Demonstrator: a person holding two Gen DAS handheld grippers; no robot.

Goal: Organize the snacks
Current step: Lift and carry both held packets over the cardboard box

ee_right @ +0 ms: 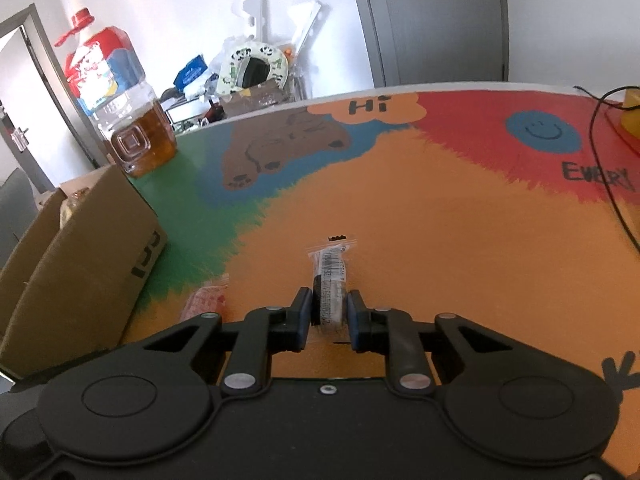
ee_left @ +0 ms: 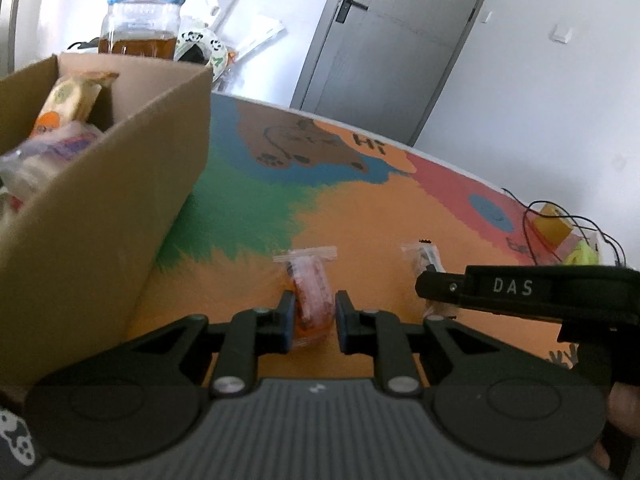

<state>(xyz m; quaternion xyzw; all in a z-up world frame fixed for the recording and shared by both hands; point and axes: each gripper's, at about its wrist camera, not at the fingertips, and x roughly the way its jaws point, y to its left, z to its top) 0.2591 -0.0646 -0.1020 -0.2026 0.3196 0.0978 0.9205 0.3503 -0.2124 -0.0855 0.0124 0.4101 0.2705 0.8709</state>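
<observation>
A red snack packet (ee_left: 311, 292) in clear wrap lies on the painted table, between the fingers of my left gripper (ee_left: 312, 320); the jaws stand close around it with a small gap on the right side. It also shows in the right wrist view (ee_right: 204, 302). A dark snack packet (ee_right: 330, 284) with a barcode lies between the fingers of my right gripper (ee_right: 329, 320), which press on it. That packet (ee_left: 424, 258) and the right gripper's finger (ee_left: 440, 284) show in the left wrist view. A cardboard box (ee_left: 120, 184) with several snacks stands at the left.
A large oil bottle (ee_right: 120, 120) stands behind the box (ee_right: 80, 264). Black cables (ee_right: 600, 152) and a yellow object (ee_left: 552, 226) lie at the table's right. Clutter with a panda-print item (ee_right: 256, 64) sits beyond the table's far edge.
</observation>
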